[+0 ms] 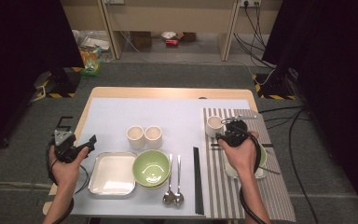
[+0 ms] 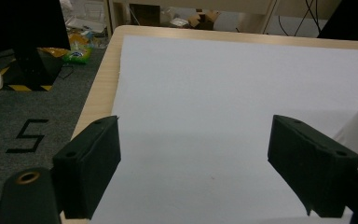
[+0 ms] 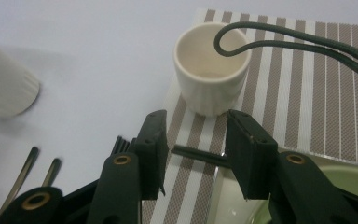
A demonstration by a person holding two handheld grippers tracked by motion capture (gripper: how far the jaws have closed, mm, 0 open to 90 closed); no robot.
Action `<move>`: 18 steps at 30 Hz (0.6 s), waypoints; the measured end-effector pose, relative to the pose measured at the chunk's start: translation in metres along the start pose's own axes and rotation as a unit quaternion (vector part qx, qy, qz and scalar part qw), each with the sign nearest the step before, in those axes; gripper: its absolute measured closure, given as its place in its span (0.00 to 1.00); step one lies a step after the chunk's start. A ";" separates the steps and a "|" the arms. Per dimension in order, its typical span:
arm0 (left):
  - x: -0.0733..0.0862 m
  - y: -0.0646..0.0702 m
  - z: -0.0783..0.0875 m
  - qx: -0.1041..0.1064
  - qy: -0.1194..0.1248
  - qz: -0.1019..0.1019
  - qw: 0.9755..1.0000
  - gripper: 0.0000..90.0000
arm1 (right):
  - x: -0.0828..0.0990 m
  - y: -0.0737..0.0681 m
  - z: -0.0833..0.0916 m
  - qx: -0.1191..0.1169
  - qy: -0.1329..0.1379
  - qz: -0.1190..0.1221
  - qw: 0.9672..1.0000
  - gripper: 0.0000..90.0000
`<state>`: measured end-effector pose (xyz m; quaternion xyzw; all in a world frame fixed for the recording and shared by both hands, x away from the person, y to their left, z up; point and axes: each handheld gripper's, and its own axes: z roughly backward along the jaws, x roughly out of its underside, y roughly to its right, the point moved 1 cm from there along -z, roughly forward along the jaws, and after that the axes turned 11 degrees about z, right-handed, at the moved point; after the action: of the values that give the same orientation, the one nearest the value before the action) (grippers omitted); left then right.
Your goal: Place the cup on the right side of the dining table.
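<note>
Holding the left tool (image 1: 91, 140) at the table's left edge, the person's left hand (image 1: 66, 161) keeps it above the white sheet (image 2: 242, 107) with its jaws spread wide and nothing between them. The right tool (image 3: 193, 154) hangs over the striped placemat (image 3: 303, 102) toward the table's right side, jaws parted and gripping nothing; a dark chopstick (image 3: 200, 156) lies across the gap beneath them, and a cream cup (image 3: 212, 67) stands just beyond the tips at the mat's far left corner.

No brand or label can be read. The only mark is a black figure like an "S" or "5" (image 2: 28, 135) on the grey carpet (image 2: 37, 107) beside the table's left edge.

The wooden table (image 1: 168, 92) is covered mostly by the pale sheet. Near its middle stand two more cream cups (image 1: 144, 136), side by side. Along the near edge lie a square metal tray (image 1: 113, 173), a green bowl (image 1: 151, 168) touching its right side, two spoons (image 1: 174, 179) and a pair of black chopsticks (image 1: 197, 182). Under the right hand (image 1: 241, 154) sits another tray with a green bowl, mostly hidden.

Black curtains flank the room, yellow-and-black striped stand bases (image 1: 58, 84) sit on the carpet, and cables (image 1: 284, 116) trail at the right.
</note>
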<state>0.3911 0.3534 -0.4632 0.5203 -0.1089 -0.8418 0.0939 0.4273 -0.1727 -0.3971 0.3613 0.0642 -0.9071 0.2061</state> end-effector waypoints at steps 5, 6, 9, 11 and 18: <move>0.000 -0.004 0.000 -0.005 0.002 0.005 1.000 0.18 | 0.019 -0.004 0.007 0.003 0.008 -0.007 1.000 0.65; 0.000 -0.005 0.000 -0.006 0.001 0.005 1.000 0.18 | 0.022 -0.006 0.009 0.003 0.009 -0.010 1.000 0.65; 0.002 -0.007 -0.001 -0.009 -0.001 0.006 1.000 0.18 | 0.028 -0.012 0.013 0.002 0.017 -0.008 1.000 0.65; 0.002 -0.008 -0.001 -0.010 -0.001 0.006 1.000 0.18 | 0.028 -0.014 0.016 0.000 0.016 0.005 1.000 0.65; 0.002 -0.012 -0.001 -0.012 -0.002 0.014 1.000 0.18 | 0.031 -0.016 0.017 -0.001 0.017 0.007 1.000 0.64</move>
<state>0.3904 0.3638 -0.4685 0.5156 -0.1059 -0.8429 0.1117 0.3896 -0.1725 -0.4061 0.3771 0.0658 -0.8993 0.2114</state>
